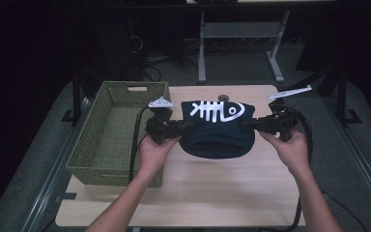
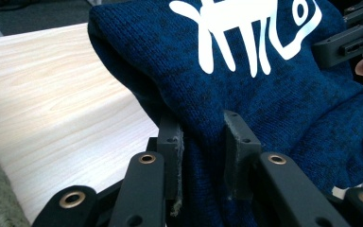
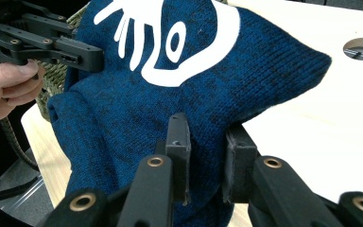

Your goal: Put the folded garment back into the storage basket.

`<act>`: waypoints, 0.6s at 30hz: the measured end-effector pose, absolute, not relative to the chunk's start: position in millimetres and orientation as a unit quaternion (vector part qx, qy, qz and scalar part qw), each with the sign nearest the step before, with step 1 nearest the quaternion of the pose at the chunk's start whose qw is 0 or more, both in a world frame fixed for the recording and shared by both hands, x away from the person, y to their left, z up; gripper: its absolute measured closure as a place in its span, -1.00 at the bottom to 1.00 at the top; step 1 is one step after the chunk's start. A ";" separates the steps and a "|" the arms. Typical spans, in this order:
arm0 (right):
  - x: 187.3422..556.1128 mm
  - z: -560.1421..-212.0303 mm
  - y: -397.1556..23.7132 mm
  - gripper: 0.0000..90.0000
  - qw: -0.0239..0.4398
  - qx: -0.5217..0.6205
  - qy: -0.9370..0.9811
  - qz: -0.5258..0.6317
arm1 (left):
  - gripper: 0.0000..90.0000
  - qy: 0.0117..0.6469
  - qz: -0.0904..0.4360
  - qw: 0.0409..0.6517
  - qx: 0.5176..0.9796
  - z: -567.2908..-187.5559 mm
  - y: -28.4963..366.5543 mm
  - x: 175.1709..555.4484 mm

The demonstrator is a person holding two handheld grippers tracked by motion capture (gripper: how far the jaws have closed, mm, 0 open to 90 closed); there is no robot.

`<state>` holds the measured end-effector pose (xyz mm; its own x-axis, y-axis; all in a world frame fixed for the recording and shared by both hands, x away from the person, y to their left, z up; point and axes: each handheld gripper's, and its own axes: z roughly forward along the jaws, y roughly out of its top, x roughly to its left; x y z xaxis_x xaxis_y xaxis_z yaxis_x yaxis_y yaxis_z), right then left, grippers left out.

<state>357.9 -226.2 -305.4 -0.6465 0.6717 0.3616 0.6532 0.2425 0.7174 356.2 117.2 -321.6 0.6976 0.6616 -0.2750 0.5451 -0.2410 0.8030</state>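
Item: blue knit hat (image 1: 218, 129) w/ white fish-bone print (image 1: 218, 110), held just above the table (image 1: 198, 193), mid-table toward the far edge, crown pointing away from me, opening sagging toward me. My left gripper (image 1: 183, 126) pinches the hat's left edge; in the left gripper view the jaws are clenched on a fold of knit between the pads (image 2: 238, 142). My right gripper (image 1: 249, 125) pinches the right edge; in the right gripper view its pads (image 3: 178, 137) are closed on knit too. Both hands level, hat stretched between them. Left hand (image 1: 155, 149) & right hand (image 1: 292, 149) come in from the near side, cables trailing back. Also on table: green woven basket (image 1: 107, 140) at left, just beside my left hand, overhanging the left edge; round hole (image 1: 223, 97) in the tabletop at the far edge, behind the hat. Far bkgd: desk frame (image 1: 241, 34), dark floor.
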 end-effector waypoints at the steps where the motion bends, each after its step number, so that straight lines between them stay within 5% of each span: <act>1: 358.4 -304.1 -223.7 0.69 0.010 0.419 0.788 0.450 | 0.60 0.387 0.060 0.482 0.784 -321.2 118.2 356.2; 18: 364.5 -296.6 -205.3 0.69 0.007 0.409 0.794 0.449 | 0.60 0.394 0.065 0.481 0.781 -314.6 137.1 356.2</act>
